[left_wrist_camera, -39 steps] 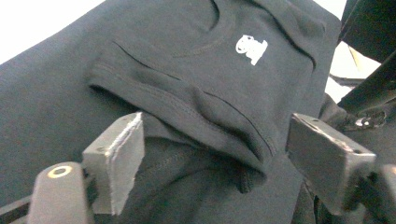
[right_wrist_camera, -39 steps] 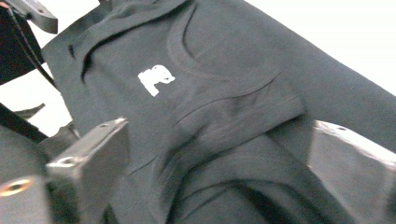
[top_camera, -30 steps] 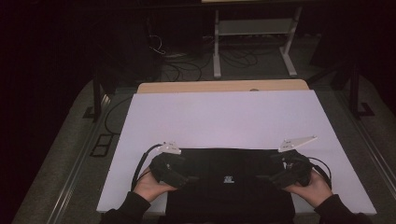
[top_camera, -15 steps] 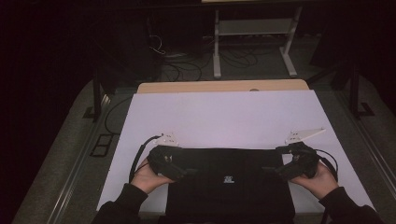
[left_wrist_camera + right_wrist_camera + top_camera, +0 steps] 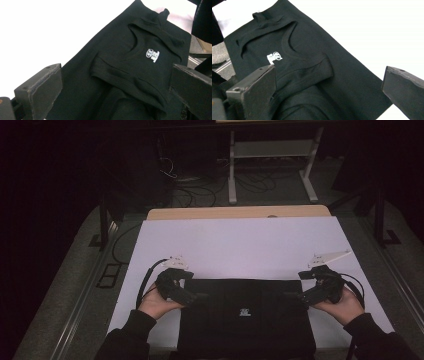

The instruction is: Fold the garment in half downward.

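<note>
Lying flat at 6 o'clock on the white bench (image 5: pixel 240 240) is a black top (image 5: pixel 245 320); the left gripper (image 5: pixel 192 296) and right gripper (image 5: pixel 300 297) sit over its ends, jaws wide open, holding nothing

Dark room; grey floor (image 5: pixel 65 290); white table (image 5: pixel 240 245).

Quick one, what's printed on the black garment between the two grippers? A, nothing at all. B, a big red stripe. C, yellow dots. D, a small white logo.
D: a small white logo sits just below the neckline of the black garment, and also shows in the right gripper view.
</note>
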